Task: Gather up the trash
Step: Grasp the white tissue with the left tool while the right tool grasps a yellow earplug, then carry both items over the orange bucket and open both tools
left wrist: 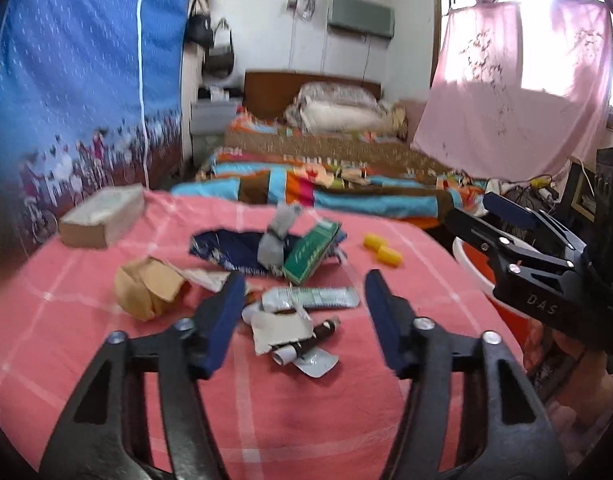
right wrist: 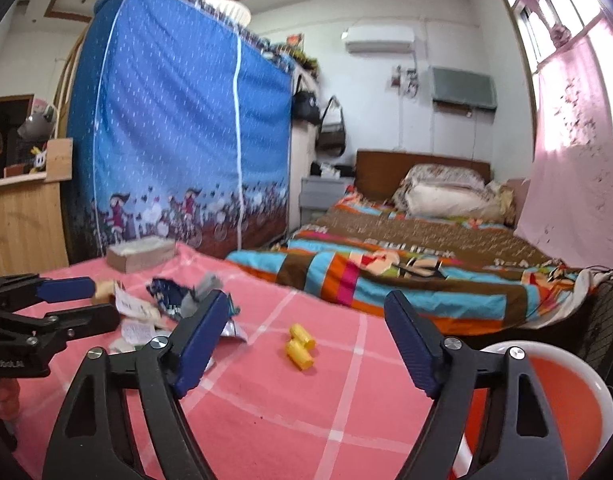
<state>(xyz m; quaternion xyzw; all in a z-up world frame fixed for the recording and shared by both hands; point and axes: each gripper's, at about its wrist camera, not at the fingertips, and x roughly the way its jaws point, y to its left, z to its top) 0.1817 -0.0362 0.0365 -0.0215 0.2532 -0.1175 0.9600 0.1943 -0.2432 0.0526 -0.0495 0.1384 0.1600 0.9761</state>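
A heap of trash (left wrist: 282,280) is seen on the pink checked surface (left wrist: 86,340) just ahead of the left gripper (left wrist: 304,320), whose jaws stand partly apart with nothing held; a green packet (left wrist: 310,254) bears unreadable print. Two yellow caps (right wrist: 300,346) lie ahead of the right gripper (right wrist: 306,344), likewise parted and empty, marked "DAS". A red basin (right wrist: 558,400), white-rimmed, is seen at its right; contents cannot be told.
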